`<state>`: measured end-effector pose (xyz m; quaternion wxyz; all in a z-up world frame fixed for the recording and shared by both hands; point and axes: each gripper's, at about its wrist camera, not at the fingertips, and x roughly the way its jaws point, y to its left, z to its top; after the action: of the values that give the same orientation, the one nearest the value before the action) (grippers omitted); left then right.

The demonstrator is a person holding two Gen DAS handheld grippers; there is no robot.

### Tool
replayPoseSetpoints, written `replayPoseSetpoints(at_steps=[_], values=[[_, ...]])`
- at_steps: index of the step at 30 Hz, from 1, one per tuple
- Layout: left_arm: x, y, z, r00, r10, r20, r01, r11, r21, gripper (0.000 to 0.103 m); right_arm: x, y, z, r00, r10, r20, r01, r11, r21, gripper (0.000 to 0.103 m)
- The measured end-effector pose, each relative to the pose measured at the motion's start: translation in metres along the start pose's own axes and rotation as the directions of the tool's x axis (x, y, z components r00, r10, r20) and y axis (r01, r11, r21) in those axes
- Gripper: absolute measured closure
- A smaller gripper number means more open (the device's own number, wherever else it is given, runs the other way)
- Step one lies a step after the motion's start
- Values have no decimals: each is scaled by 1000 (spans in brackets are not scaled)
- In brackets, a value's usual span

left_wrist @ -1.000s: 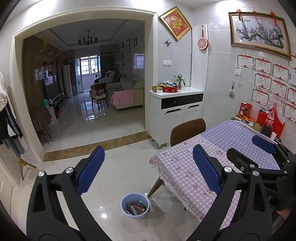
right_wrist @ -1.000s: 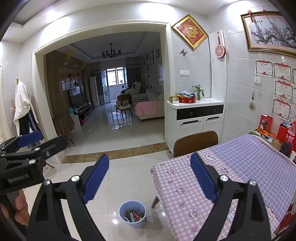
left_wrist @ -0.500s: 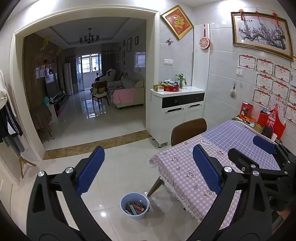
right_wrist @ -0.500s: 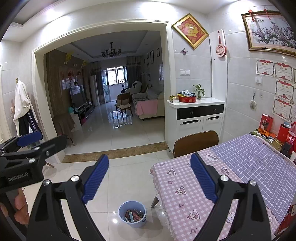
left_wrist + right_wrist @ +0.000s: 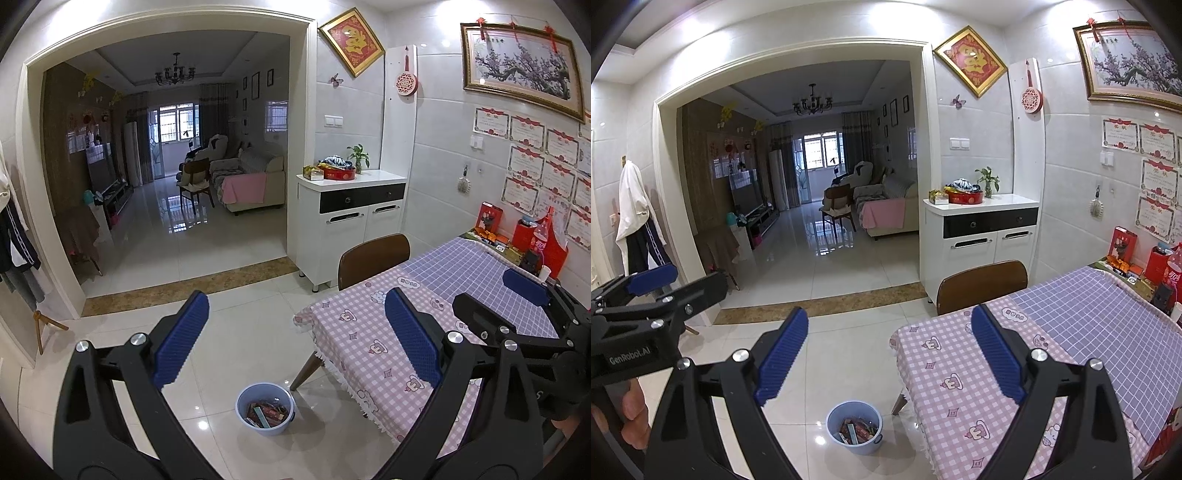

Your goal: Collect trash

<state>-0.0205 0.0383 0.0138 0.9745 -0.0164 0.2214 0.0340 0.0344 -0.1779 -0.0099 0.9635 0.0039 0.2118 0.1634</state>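
I am holding the left gripper raised above the floor with its blue pads spread wide and nothing between them; I am holding the right gripper beside it in the same condition, fingers parted and empty; each tool is showing at the edge of the other's view, so I am judging them close together and level. Directly below and just ahead, the blue bin is standing on the white tile near the table leg, upright, with wrappers and packets already lying inside it. To the right, the table with its pink checked cloth is looking bare on the near half; no loose trash is visible there or on the floor nearby. I am therefore treating the step in hand as a search for remaining litter; I am sweeping both cameras slowly, keeping the pads apart so that either tool is ready to pinch. Farther along, the cluttered far end of the table against the wall is warranting inspection, though I cannot tell trash from stored goods; beyond the archway, the living room floor is appearing free of litter.
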Motion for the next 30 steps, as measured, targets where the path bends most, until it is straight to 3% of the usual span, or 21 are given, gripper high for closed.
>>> replayPoseSetpoints(at_steps=[30], values=[[13,5,1,1000,-14,-9,14,1000,-21,9,15,3,0,1000,-1,-21,1,1000,-7,14]])
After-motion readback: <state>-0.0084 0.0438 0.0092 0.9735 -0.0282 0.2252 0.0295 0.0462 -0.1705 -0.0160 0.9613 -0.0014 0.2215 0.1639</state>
